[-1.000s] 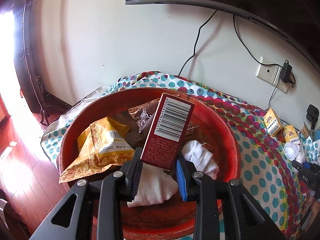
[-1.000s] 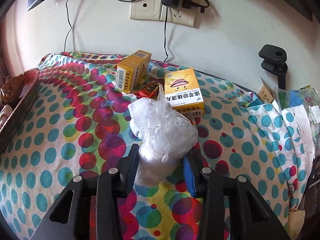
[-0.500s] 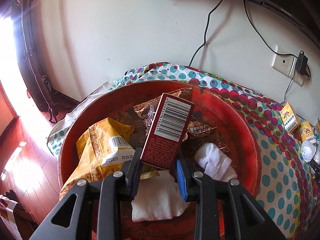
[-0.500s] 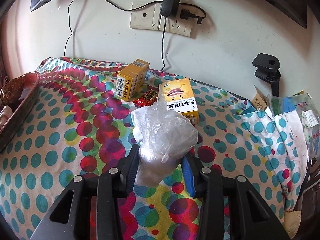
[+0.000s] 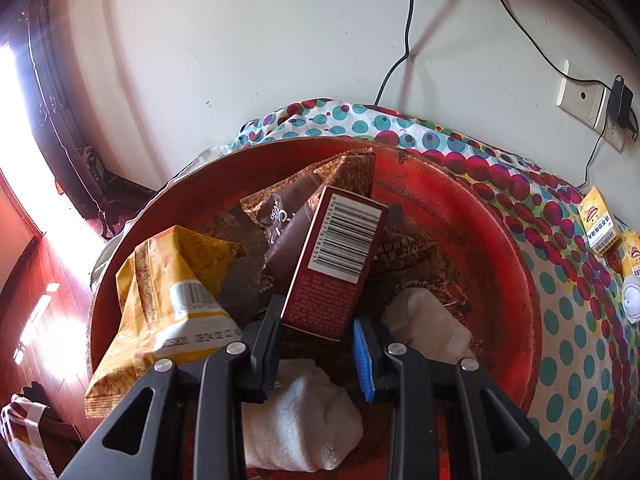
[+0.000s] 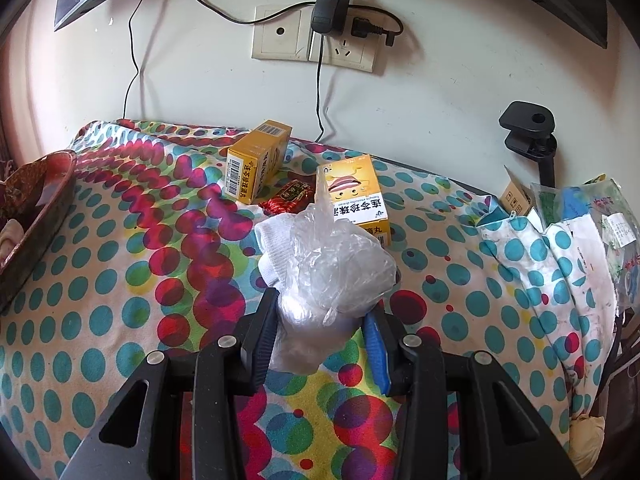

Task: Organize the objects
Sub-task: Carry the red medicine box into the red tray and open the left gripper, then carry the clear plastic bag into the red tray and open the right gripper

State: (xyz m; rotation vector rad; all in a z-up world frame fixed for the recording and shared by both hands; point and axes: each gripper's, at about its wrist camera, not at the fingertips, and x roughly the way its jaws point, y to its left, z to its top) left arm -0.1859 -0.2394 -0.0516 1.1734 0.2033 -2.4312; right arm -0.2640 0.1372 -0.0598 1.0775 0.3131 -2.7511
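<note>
The left tool [image 5: 316, 344] is clenched on a dark red box [image 5: 336, 264], held tilted over the red basin [image 5: 500, 240] among snack packets and white cloths. It looks like the drop-in step: next it needs lowering and letting go. The right tool [image 6: 324, 340] grips a plastic-wrapped bundle [image 6: 328, 264] above the spotted desk [image 6: 100, 280], well apart from the basin.
</note>
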